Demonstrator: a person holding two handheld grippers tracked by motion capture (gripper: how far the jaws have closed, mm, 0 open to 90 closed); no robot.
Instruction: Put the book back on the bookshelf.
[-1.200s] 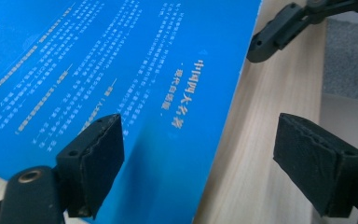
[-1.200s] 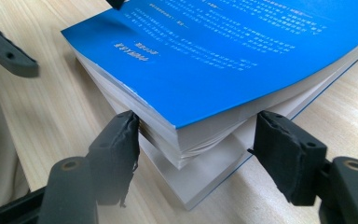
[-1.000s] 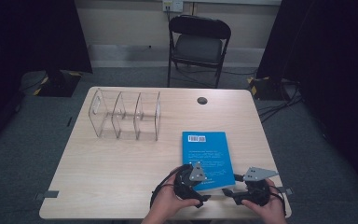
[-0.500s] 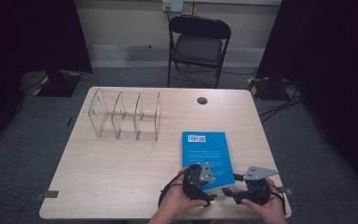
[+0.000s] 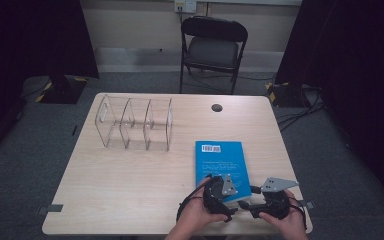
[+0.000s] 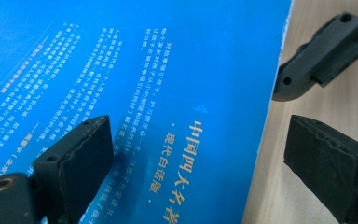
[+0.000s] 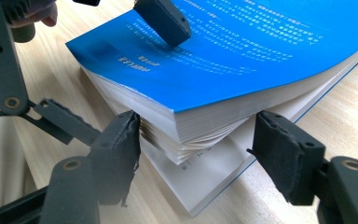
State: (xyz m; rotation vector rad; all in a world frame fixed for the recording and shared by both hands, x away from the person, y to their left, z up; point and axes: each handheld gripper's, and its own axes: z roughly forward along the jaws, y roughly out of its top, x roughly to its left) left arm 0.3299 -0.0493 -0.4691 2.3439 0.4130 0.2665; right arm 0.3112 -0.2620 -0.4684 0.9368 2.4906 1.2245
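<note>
We are seeing a blue book [image 5: 219, 162] lying on the counter [image 5: 130, 185]. Our right tool [image 7: 196, 140] is gripping its lifted pages; our left tool [image 6: 196, 158], just opening, is hovering released above the cover.

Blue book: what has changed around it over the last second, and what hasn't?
The left tongs slid rightward from the bare table onto the blue book, and their jaws have just been opening; they straddle its edge, gripping nothing. The right tongs stayed at the near corner, lifting part of the book. The book and clear rack did not shift.
</note>
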